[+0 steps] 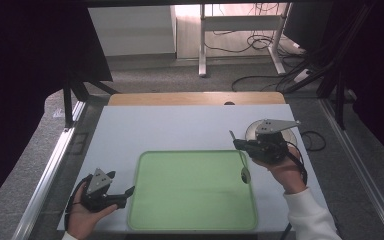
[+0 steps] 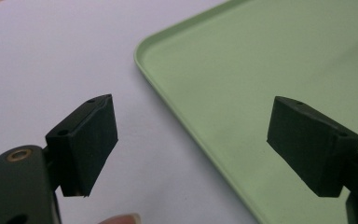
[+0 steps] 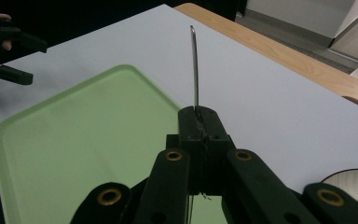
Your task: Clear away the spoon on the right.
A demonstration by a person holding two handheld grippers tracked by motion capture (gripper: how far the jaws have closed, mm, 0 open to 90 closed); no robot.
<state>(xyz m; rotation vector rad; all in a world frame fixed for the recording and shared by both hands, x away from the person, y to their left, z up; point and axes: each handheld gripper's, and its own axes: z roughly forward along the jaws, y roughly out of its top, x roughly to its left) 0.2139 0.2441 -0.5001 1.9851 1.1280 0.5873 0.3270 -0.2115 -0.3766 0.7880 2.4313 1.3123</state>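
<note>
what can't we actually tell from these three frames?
- Spoon: in the right gripper view, its bowl is hidden below the shut right gripper.
- Round dish: high view, mostly covered by the gripper's plate; right gripper view, cut off by the edge.
- Tray: left gripper view, cropped, slightly blurred between the open left gripper.

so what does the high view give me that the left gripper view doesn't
High view alone: the right gripper shut on a spoon over the tray's right edge, with a white plate behind it. Left gripper view alone: a close look at the wide gap between the left gripper's jaws, and a fingertip. Shared: the green tray and white table.
</note>
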